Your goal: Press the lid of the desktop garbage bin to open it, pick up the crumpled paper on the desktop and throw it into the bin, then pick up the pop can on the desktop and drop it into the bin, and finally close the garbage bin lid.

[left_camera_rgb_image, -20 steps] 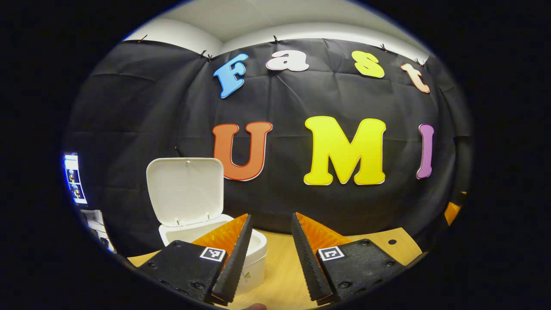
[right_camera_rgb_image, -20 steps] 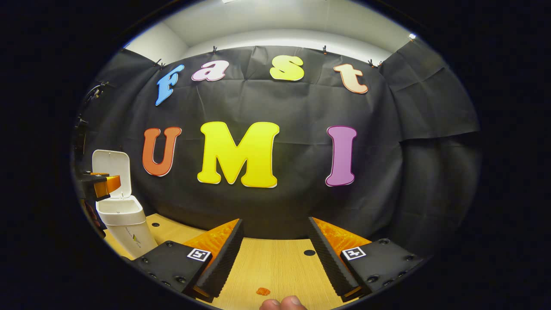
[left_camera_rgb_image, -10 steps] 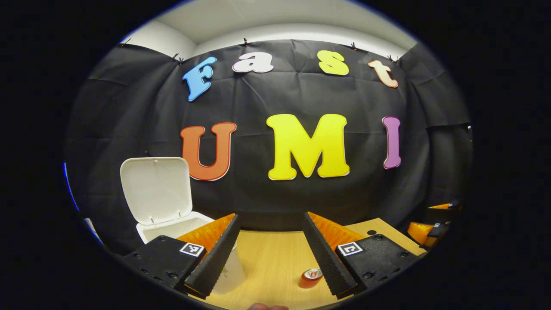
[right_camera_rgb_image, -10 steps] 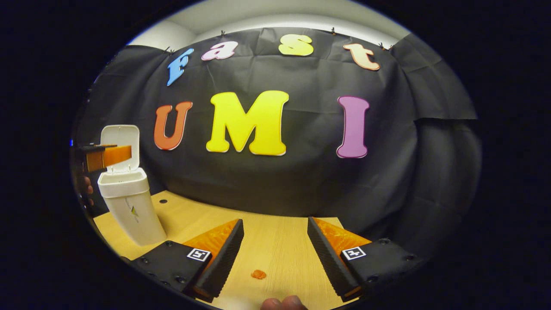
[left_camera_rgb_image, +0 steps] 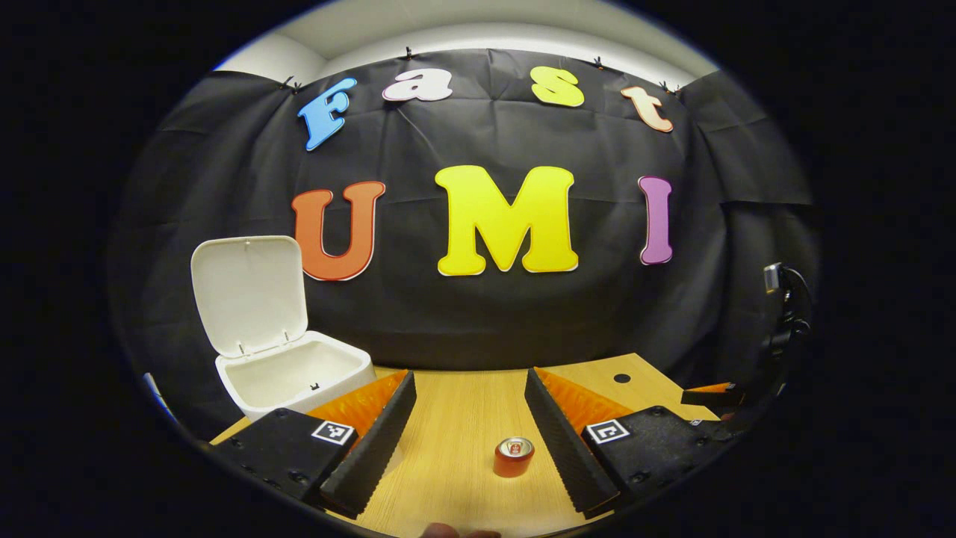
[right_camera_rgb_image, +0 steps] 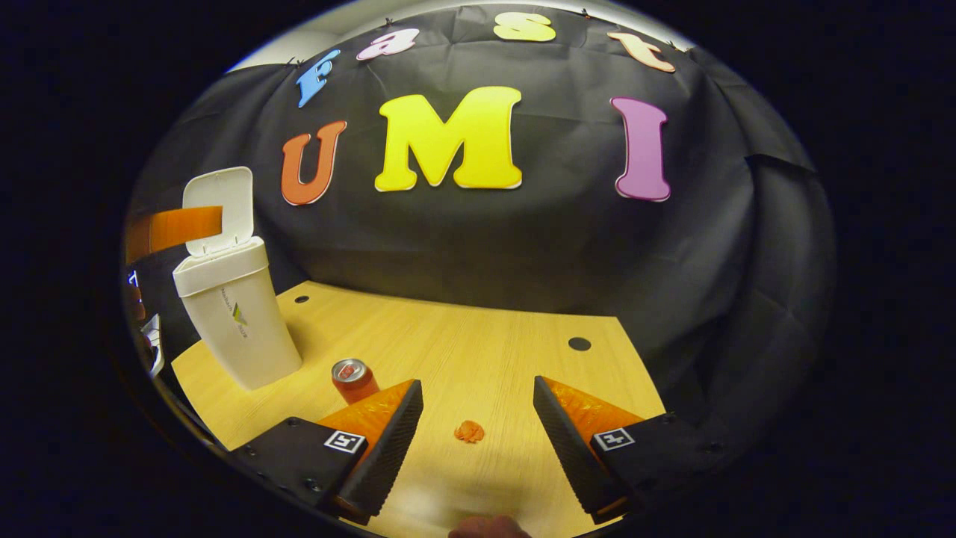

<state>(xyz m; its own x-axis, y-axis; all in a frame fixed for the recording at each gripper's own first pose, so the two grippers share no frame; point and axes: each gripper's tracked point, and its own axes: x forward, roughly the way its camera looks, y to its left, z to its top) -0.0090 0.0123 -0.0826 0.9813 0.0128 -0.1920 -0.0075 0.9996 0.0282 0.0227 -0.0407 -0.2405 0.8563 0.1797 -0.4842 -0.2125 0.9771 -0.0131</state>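
The garbage bin stands upright on the table, near its far left corner in the right gripper view, with its lid swung up and back against the black cloth wall; in the left gripper view the open bin shows a white interior whose contents cannot be determined, and its raised lid stands behind the opening. The pop can stands upright on the table just to the right of the bin's base and nearer the camera, apart from the bin; in the left gripper view the same can sits right of the bin. The crumpled paper, a small orange wad, lies on the table to the right of the pop can, well apart from the bin. The right gripper is held above the table with its jaws spread wide and nothing between the pads; the paper lies on the table beyond the gap. The left gripper is likewise spread and empty, with the pop can seen on the table beyond its gap, closer to the right finger. In the right gripper view, one finger of the left gripper appears in front of the bin's lid, above the bin body.
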